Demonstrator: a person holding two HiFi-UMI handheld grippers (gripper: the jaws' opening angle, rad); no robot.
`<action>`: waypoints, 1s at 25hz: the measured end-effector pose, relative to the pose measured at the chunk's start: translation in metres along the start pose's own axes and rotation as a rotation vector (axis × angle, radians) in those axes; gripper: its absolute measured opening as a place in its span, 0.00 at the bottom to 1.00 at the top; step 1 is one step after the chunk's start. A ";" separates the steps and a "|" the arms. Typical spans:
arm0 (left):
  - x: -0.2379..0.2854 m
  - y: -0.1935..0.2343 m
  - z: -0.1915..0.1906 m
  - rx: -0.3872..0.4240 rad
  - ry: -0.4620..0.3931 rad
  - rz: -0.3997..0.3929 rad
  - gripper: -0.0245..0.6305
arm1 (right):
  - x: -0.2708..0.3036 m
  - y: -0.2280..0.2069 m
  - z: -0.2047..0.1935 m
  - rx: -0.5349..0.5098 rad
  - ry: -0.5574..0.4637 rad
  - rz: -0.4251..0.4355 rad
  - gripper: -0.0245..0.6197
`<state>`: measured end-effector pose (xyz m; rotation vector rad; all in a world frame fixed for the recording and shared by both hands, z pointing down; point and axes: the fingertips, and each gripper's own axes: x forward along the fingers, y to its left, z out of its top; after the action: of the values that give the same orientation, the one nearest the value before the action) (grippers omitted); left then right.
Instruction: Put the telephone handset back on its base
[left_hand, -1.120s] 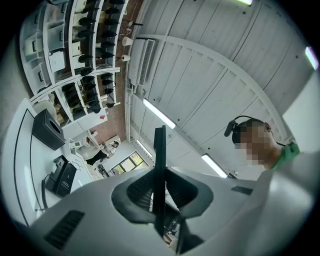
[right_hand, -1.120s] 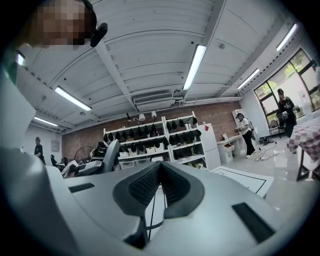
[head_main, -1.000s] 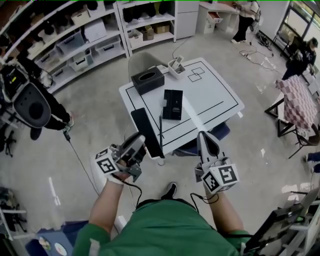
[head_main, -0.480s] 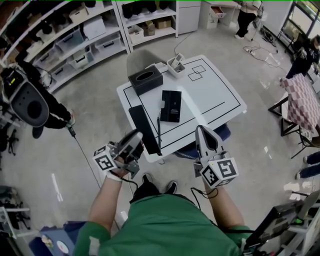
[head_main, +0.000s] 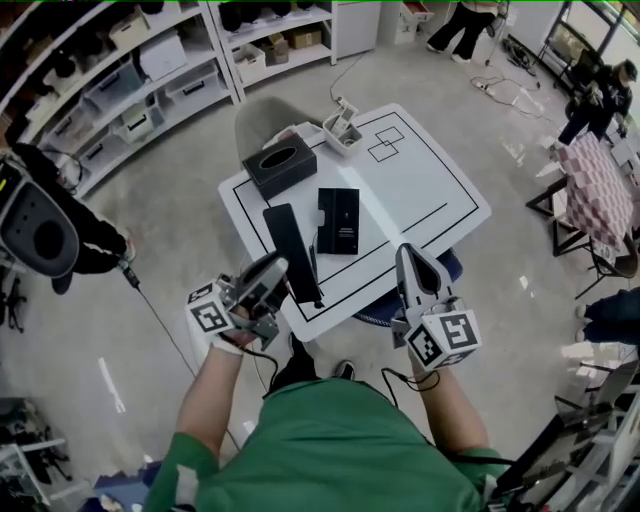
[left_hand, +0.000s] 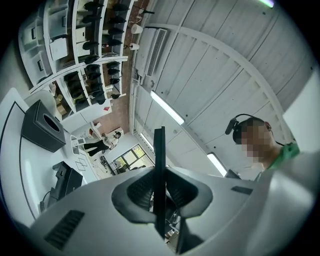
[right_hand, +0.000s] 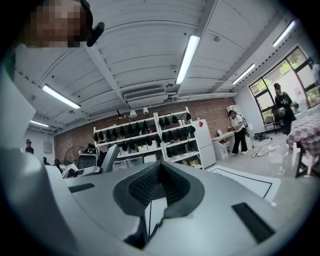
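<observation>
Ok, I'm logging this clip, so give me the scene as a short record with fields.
left gripper: shut on the handset, rolled sideways
handset: black, flat, just left of the base, not on it
base: on the white table
right gripper: shut, empty, by the table's near edge
tissue box: beyond the handset

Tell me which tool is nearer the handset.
Left. The left tool is shut on the handset's near end; the right tool is apart, to the handset's right, by the table's near edge.
</observation>
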<state>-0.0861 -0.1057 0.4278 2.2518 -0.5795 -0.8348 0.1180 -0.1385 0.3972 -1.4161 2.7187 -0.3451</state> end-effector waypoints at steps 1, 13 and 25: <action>0.001 0.007 0.003 -0.009 0.008 -0.003 0.16 | 0.007 0.000 0.000 -0.001 0.001 -0.009 0.07; -0.001 0.085 0.026 -0.172 0.091 -0.060 0.16 | 0.064 0.012 -0.010 -0.022 0.037 -0.131 0.07; 0.006 0.191 0.004 -0.307 0.193 0.001 0.16 | 0.085 -0.003 -0.042 -0.005 0.102 -0.241 0.07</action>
<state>-0.1178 -0.2417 0.5579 2.0202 -0.3376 -0.6468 0.0650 -0.2023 0.4432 -1.7794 2.6289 -0.4345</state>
